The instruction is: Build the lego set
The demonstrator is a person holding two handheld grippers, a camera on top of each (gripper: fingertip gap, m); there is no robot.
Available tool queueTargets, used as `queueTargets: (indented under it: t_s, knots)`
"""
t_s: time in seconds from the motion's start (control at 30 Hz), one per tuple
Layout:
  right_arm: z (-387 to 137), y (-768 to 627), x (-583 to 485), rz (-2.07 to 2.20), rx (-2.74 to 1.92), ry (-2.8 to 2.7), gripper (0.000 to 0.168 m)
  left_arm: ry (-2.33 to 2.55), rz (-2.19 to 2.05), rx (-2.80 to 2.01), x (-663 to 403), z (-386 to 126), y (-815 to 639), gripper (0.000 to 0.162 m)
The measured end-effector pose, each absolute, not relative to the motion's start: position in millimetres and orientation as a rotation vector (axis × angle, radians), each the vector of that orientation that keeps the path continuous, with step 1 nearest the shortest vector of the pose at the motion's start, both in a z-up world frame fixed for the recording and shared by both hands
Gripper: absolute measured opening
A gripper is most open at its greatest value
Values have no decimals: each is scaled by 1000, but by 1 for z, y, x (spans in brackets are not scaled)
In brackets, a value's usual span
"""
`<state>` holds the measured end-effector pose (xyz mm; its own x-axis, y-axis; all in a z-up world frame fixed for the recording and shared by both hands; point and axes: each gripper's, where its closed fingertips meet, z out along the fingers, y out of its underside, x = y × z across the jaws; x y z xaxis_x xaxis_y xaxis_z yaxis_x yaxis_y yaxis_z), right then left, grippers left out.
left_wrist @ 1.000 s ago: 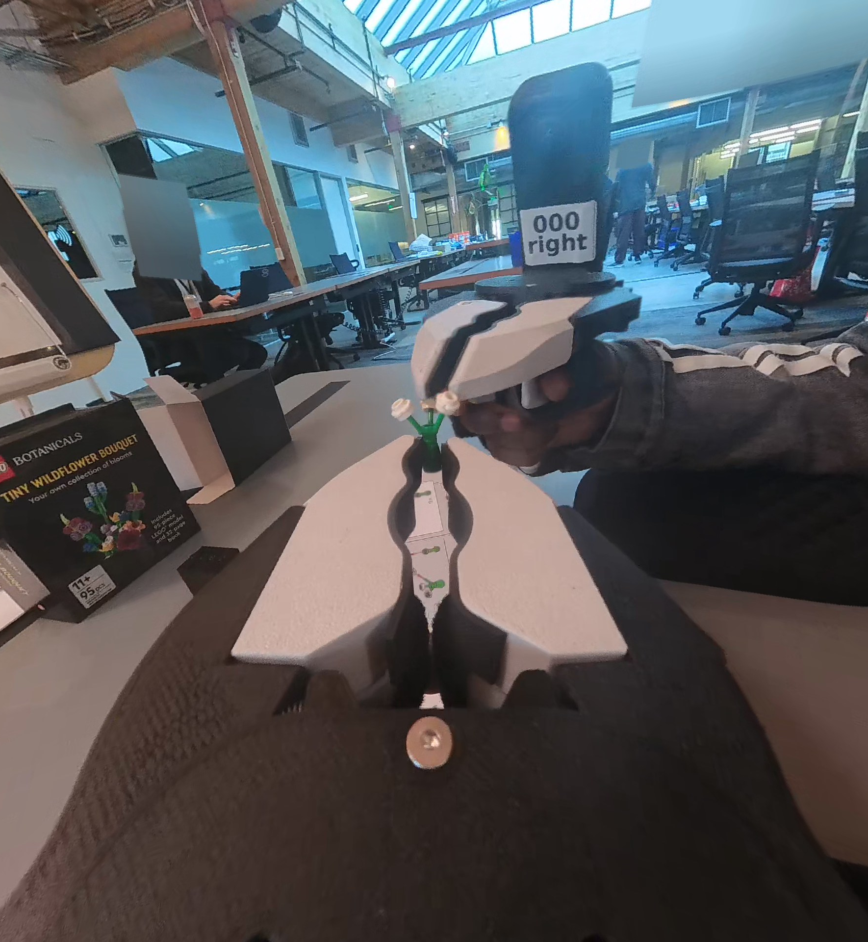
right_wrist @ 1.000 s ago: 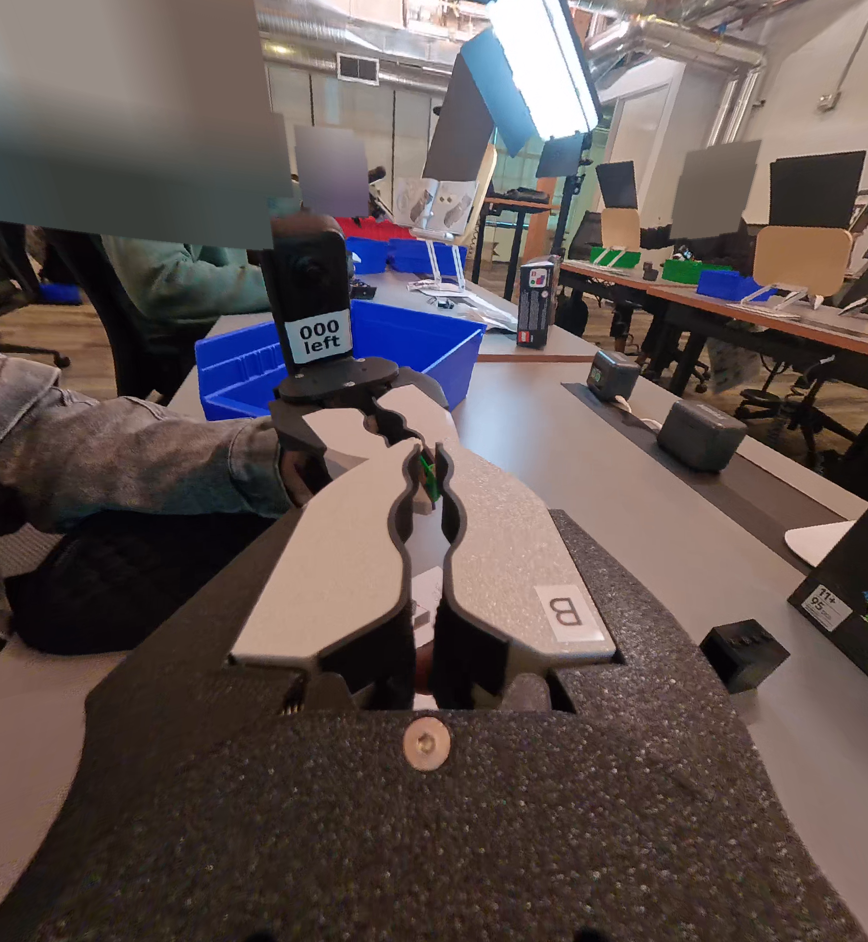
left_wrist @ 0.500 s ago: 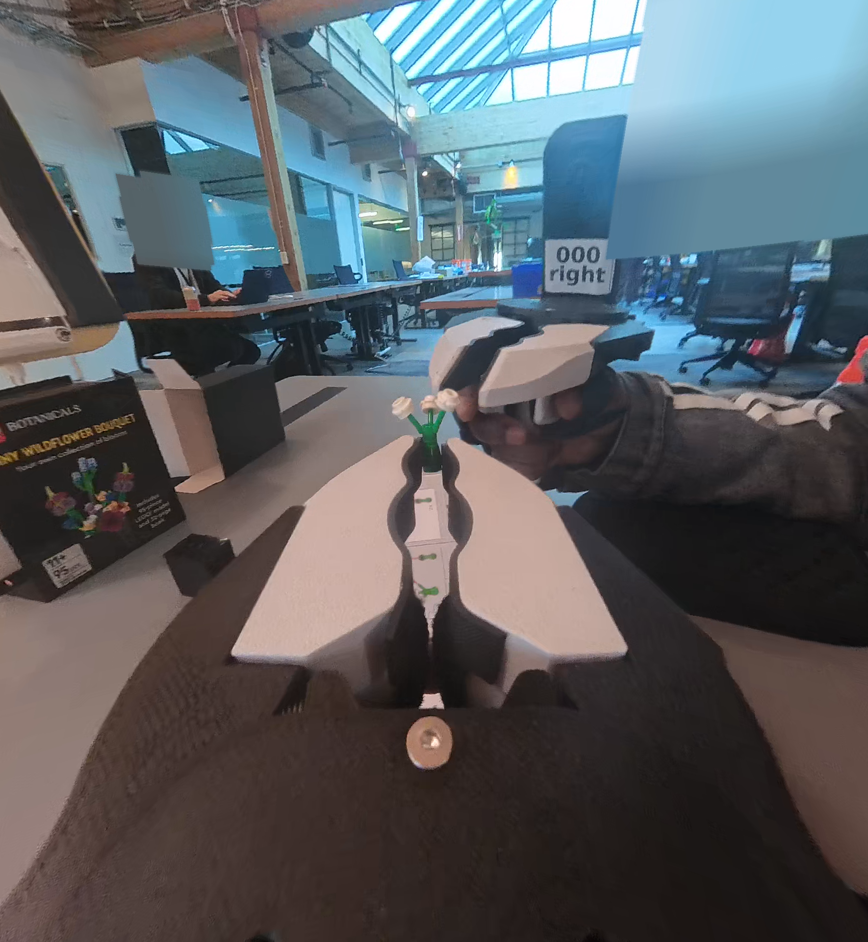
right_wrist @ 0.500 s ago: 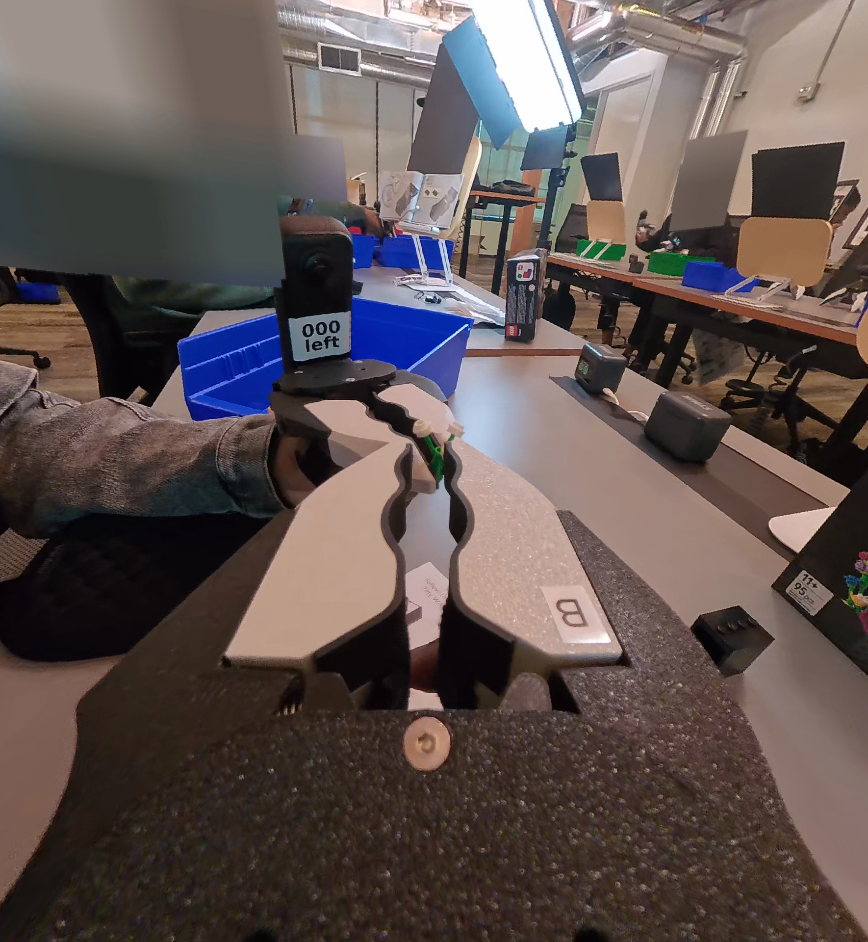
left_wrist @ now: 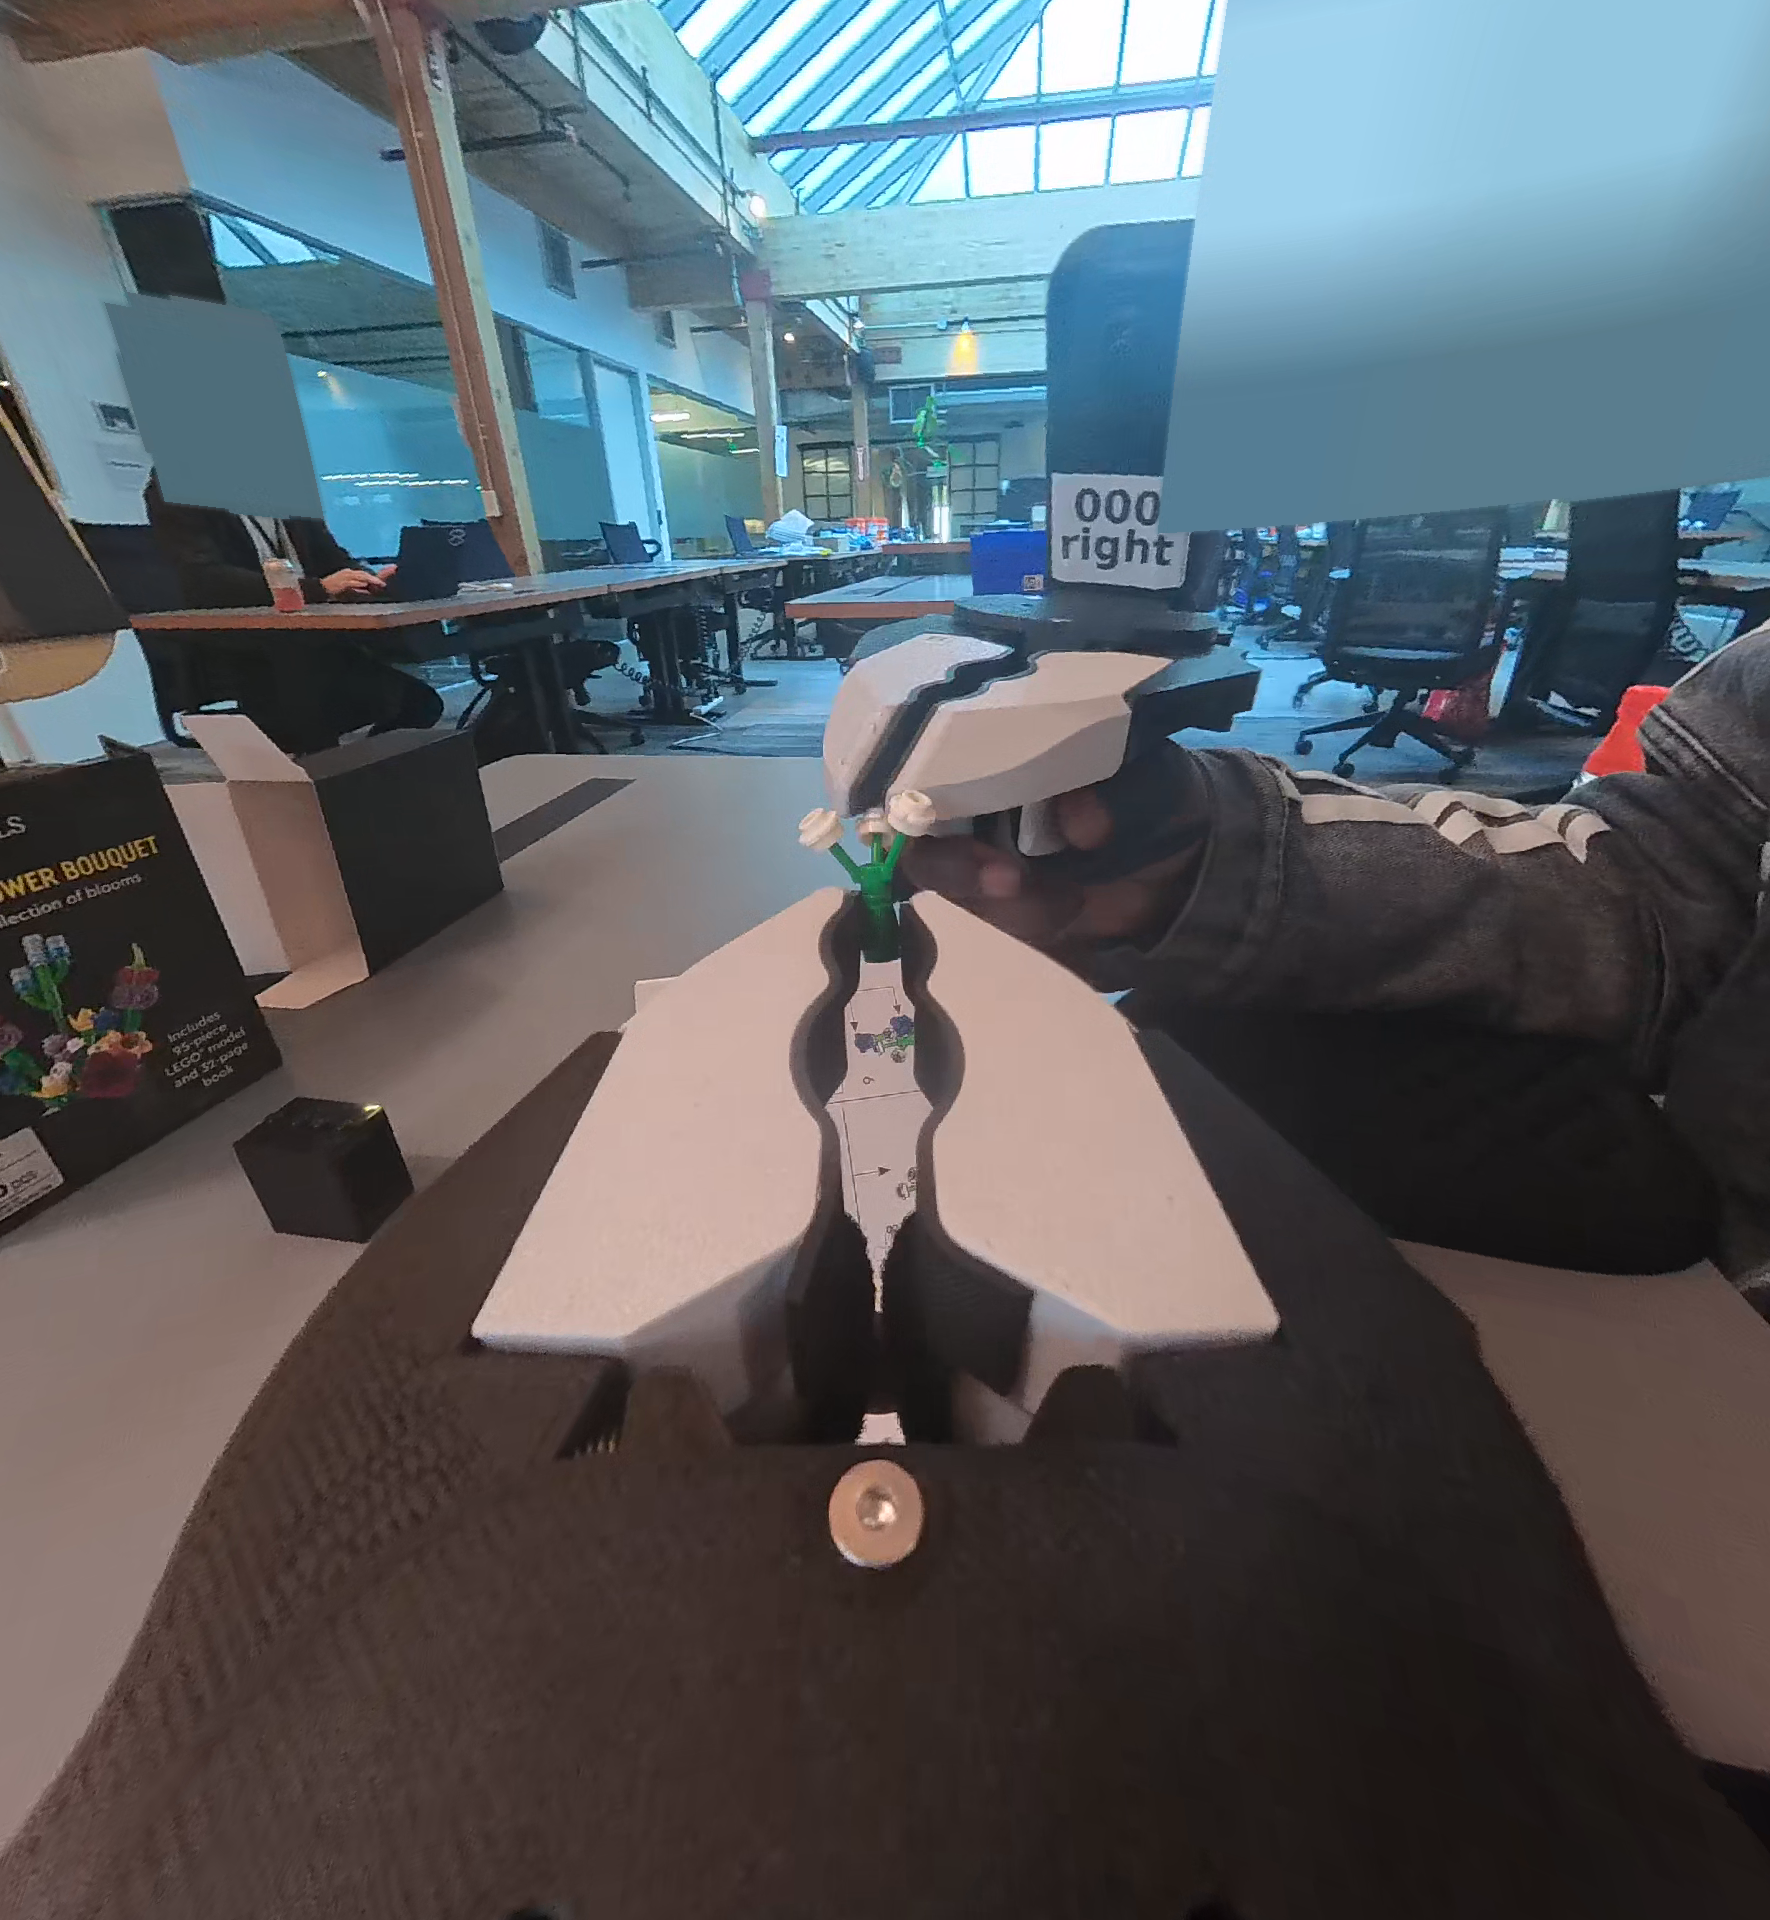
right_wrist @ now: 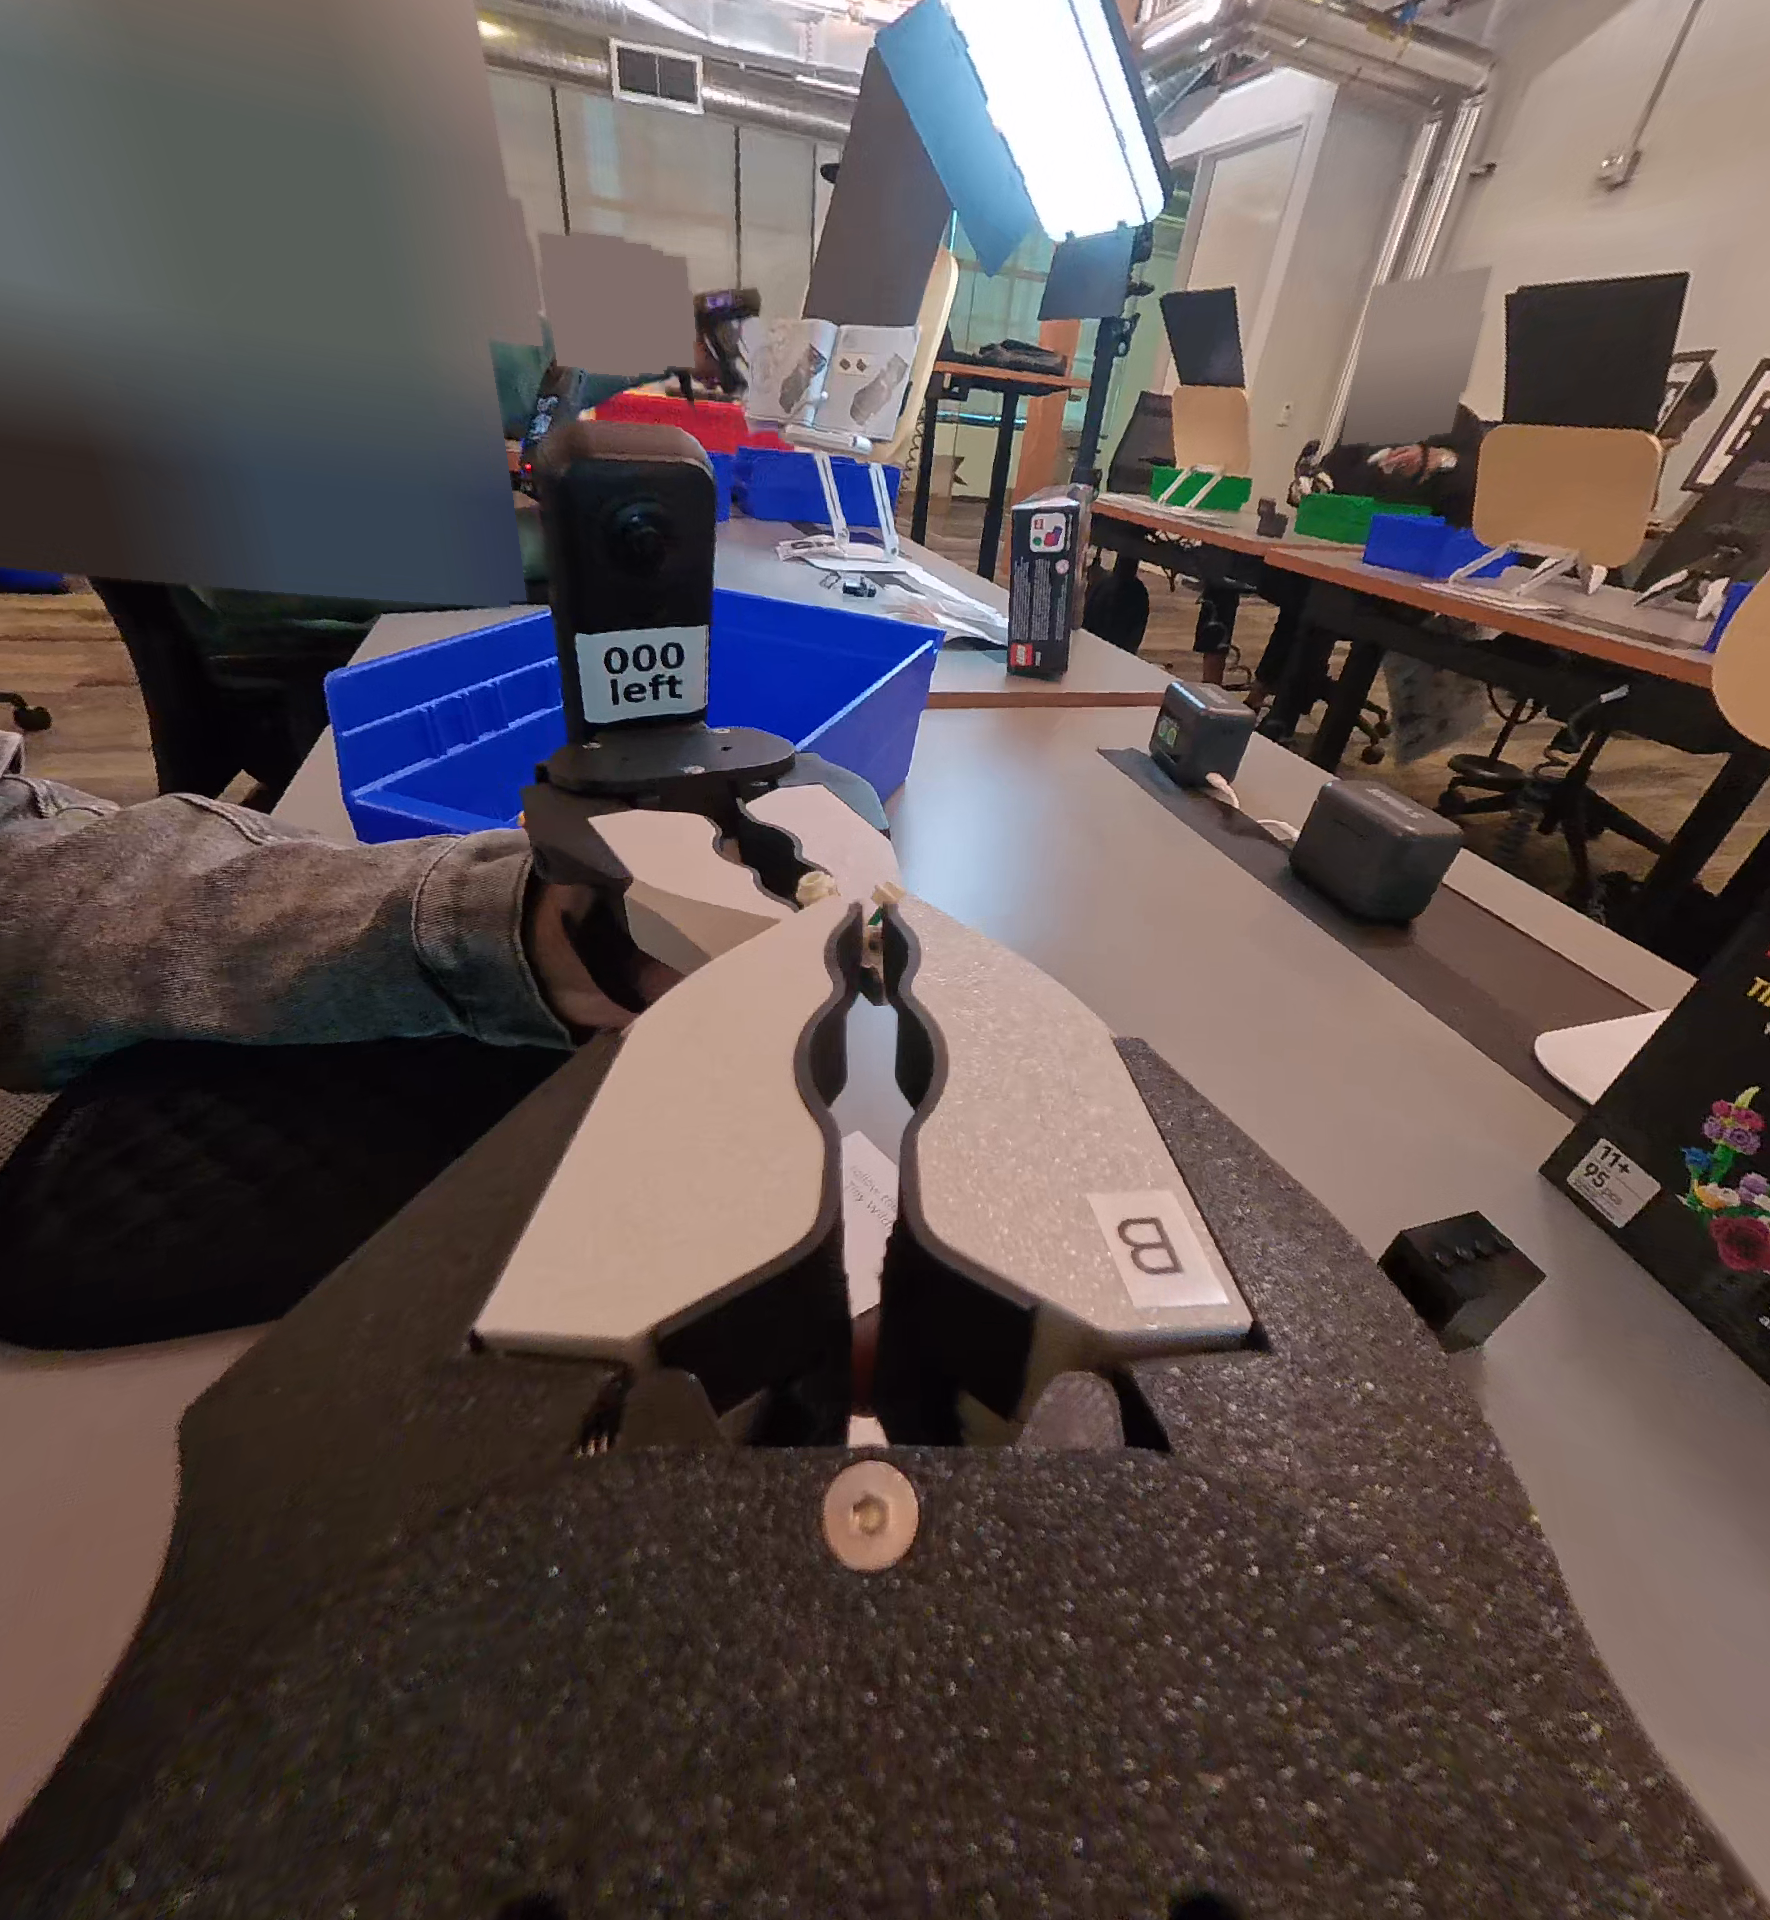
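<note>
Pinching the green three-branched plastic stem (left_wrist: 876, 902) upright, the left gripper (left_wrist: 878, 914) should stay rigid while the right gripper (right_wrist: 868, 928), pressed together, seats a white bud squarely.

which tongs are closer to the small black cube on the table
Left. The left tongs, shut on the green flower stem, sit just beside the small black cube. In the right wrist view, the right tongs are farther from it, the cube lying off to their side.

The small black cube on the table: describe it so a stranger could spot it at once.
Start at the grey table and find the big black flower-printed set box standing on it. Just beside the box's near corner sits the small black cube: low, plain and unprinted, unlike the taller open-flapped carton behind.
</note>
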<state>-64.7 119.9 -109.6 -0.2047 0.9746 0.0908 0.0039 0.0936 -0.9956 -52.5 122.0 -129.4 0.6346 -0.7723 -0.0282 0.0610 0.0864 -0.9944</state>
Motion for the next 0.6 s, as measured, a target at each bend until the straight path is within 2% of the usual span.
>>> queueTargets:
  t_s: [0.6]
  knots:
    - [-112,121,-65,1323,-1061,-1405,3,661,-713,-1354,-53,-129,120,7]
